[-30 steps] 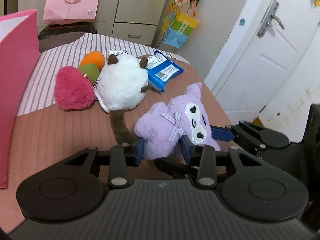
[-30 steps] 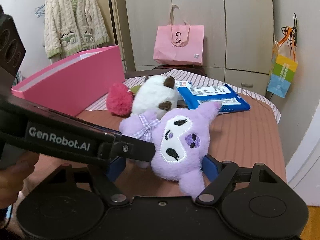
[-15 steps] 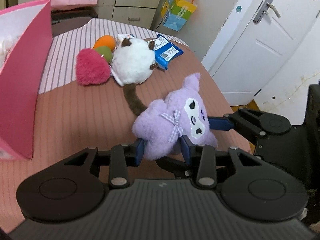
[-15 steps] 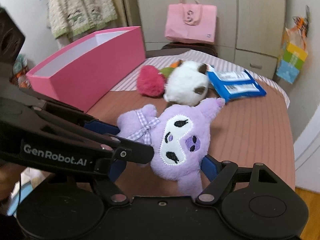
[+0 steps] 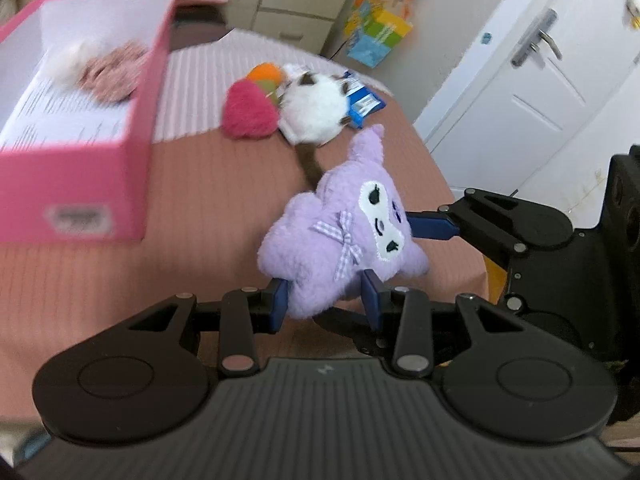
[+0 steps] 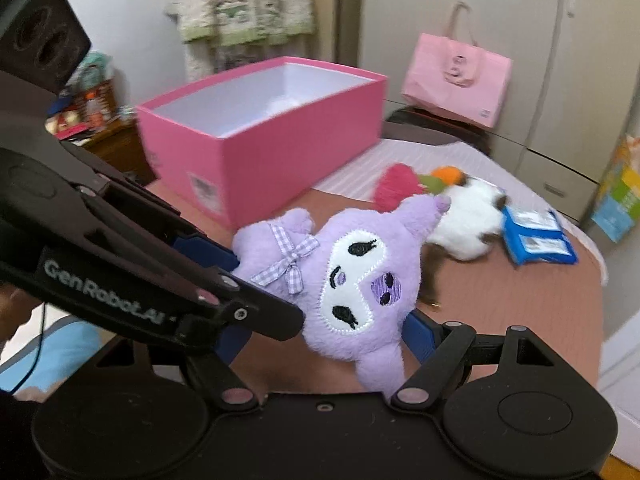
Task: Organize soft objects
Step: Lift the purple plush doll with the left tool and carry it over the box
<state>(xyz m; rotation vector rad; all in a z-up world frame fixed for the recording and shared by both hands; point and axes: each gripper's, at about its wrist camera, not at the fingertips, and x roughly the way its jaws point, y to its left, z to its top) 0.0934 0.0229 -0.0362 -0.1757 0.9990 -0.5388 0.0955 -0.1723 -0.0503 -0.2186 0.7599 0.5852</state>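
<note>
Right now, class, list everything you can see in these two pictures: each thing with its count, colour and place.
plush doll: one, purple, held above the bed by both claws
storage box: one, pink, open, on the bed
heart plush: one, magenta, mid-bed
cat plush: one, white and brown, beside the heart
tissue packs: blue, behind the cat
tote bag: one, pink, by the wardrobe
left claw: black, blue pads, gripping
right claw: same, gripping

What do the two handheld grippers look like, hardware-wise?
Both match: matte black bodies with a ribbed top plate, round discs at each side, black linkage bars with silver pivot pins, and blue pads on the jaws. The left gripper carries white "GenRobot.AI" lettering on its side, readable in the right wrist view. The right gripper shows a small screw at centre. A thin dark cable hangs at lower left there.
</note>
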